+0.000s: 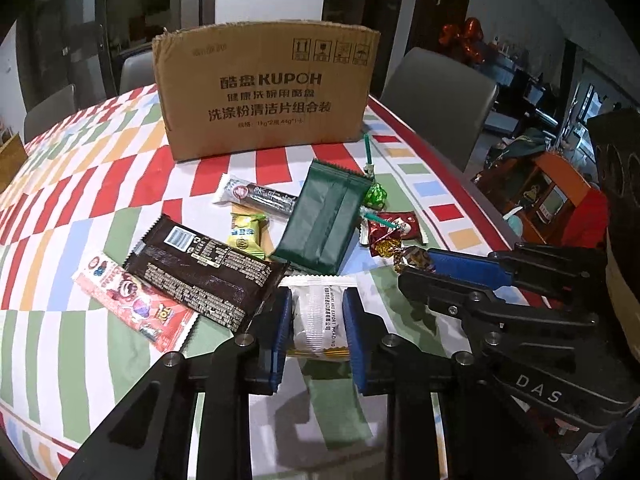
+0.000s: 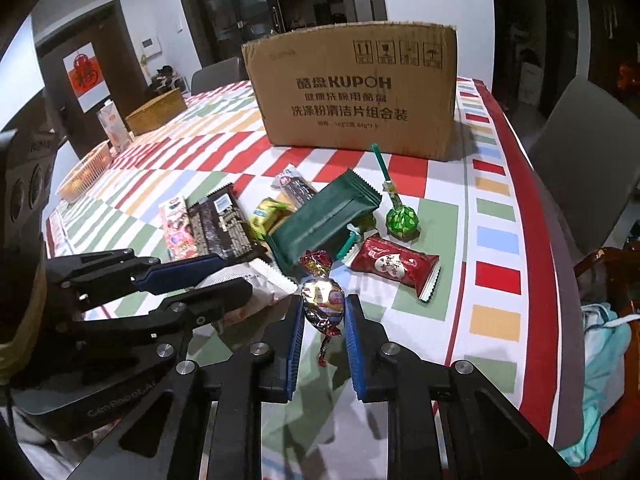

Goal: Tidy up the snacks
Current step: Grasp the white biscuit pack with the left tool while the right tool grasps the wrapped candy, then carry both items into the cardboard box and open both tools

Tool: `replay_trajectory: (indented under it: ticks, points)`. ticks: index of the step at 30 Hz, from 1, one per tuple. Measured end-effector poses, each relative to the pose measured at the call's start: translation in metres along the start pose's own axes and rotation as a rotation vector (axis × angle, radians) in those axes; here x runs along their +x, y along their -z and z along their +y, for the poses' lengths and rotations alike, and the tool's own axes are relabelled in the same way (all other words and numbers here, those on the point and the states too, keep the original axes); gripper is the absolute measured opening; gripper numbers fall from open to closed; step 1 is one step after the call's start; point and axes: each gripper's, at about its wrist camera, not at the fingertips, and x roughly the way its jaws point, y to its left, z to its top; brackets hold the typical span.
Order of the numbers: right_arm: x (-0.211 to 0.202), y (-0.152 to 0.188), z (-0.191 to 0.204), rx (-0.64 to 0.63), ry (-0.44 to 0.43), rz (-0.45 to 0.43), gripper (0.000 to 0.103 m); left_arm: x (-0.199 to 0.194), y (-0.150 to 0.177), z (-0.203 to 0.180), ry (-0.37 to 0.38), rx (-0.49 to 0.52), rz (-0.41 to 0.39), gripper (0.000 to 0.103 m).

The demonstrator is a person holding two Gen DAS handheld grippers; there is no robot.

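- Lower centre of the left wrist view: the left hand-held gripper (image 1: 316,320) is clamped on a white snack packet (image 1: 316,312) printed with grey text.
- Lower centre of the right wrist view: the right hand-held gripper (image 2: 323,312) pinches a shiny foil-wrapped candy (image 2: 325,304) with twisted ends.
- Mid-frame: dark green pouch (image 2: 324,220), red packet (image 2: 394,266), green lollipop (image 2: 401,218) on the tabletop (image 2: 496,240).
- Top centre: upright cardboard box (image 2: 356,92).

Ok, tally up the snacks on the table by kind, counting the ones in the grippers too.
Sealed packets: 7: white packet in left gripper, brown packet, pink packet, yellow packet, black-and-white packet, dark green packet, red packet
Lollipops: 2: green lollipop, teal-stick lollipop, head hidden
Foil twist candy: 1, in right gripper
Total: 10
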Motion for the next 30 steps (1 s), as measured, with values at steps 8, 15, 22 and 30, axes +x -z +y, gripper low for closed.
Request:
replay_trajectory:
  ticks: [8, 15, 22, 30]
  points:
    - [-0.026, -0.001, 0.013, 0.001, -0.006, -0.062, 0.022, -0.036, 0.0, -0.001, -0.023, 0.009, -0.084, 0.026]
    - [-0.045, -0.014, 0.02, 0.001, 0.001, -0.13, 0.022, -0.064, -0.017, 0.004, -0.051, 0.01, -0.196, 0.026]
    - [-0.058, -0.041, 0.023, -0.005, 0.016, -0.211, 0.022, -0.08, -0.045, 0.014, -0.078, 0.016, -0.289, 0.026]
    - [-0.072, -0.081, 0.021, -0.005, 0.025, -0.306, 0.022, -0.096, -0.091, 0.023, -0.064, 0.033, -0.38, 0.026]
